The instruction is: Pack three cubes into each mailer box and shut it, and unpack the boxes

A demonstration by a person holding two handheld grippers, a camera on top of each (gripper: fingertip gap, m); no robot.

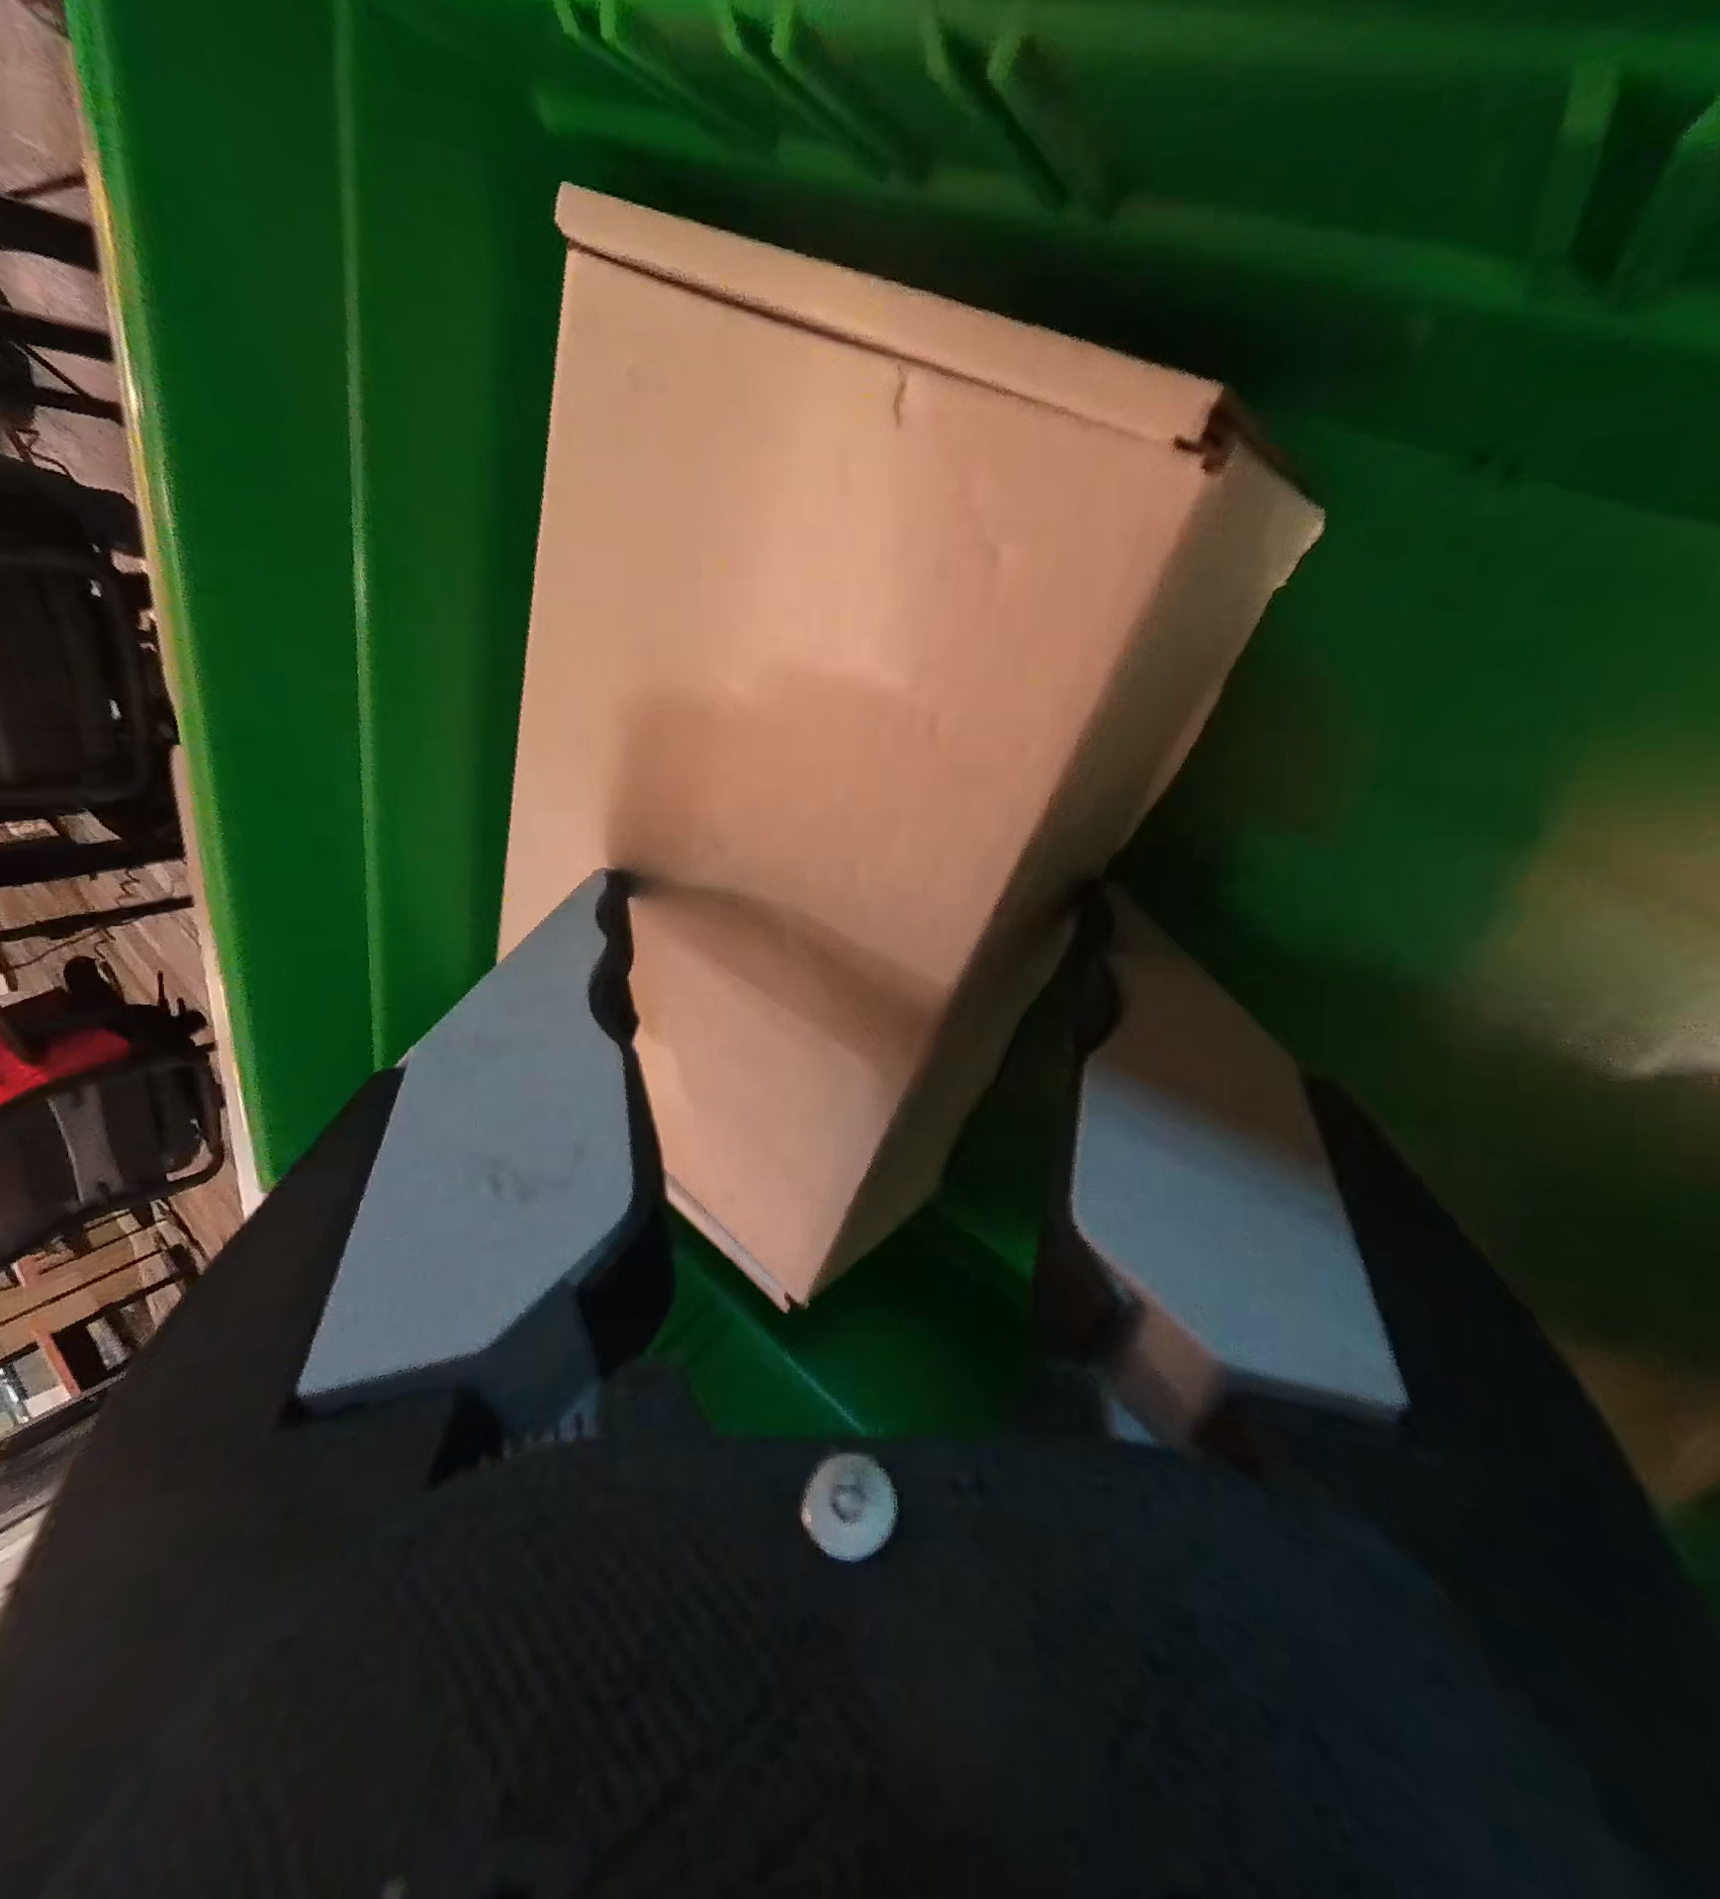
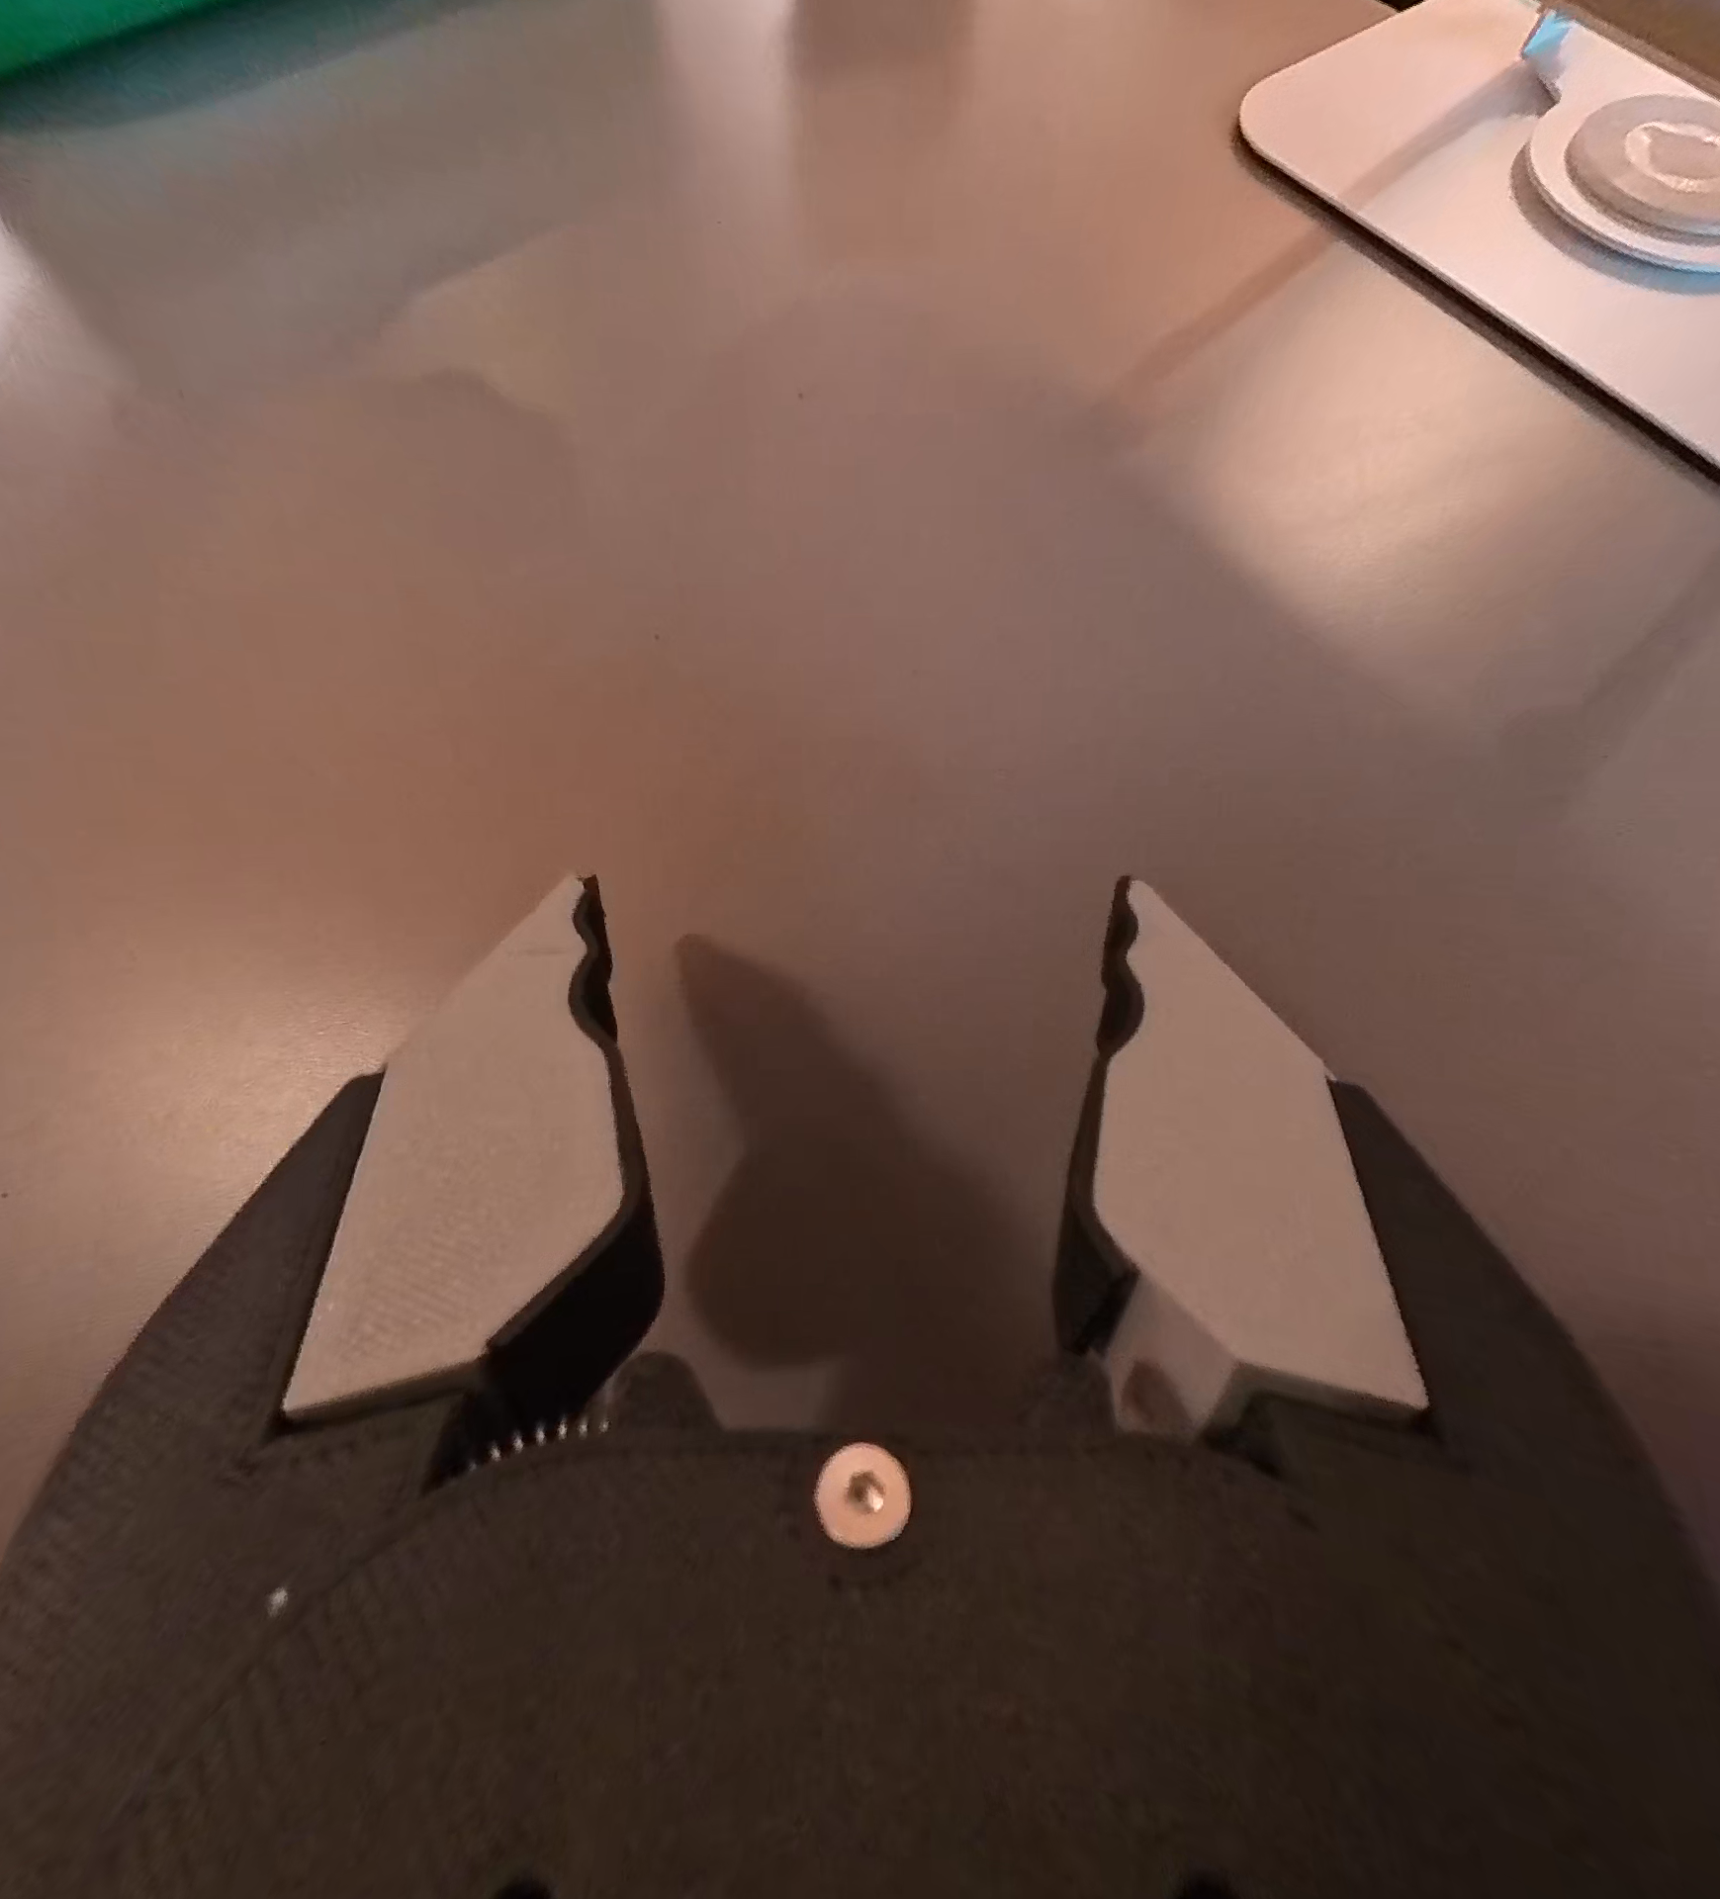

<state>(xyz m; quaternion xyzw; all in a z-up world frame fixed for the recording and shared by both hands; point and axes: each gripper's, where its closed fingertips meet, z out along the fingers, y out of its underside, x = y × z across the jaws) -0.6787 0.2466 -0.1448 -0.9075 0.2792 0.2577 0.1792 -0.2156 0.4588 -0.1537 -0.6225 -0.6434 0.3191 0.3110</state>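
- The left tool (image 1: 850,894) is clamped on a closed brown cardboard mailer box (image 1: 835,658), one grey finger (image 1: 496,1151) against each side of the near end.
- The box reaches away from the tool, its flaps shut, its far end at the top of the view.
- A green plastic crate (image 1: 1451,514) fills the view behind and to the right of the box; whether the box touches the crate wall cannot be told.
- At the far left, past the crate's edge, are blurred dark chairs and other furniture (image 1: 23,668).
- The right tool (image 2: 861,889) is open, its grey fingers (image 2: 485,1161) spread with nothing between them, above a bare brown worktop (image 2: 835,617).
- At the far right of the worktop lies a flat white plate with a round disc on it (image 2: 1554,226).
- A bit of green shows at the far left corner (image 2: 44,31).
- No cubes are in view.
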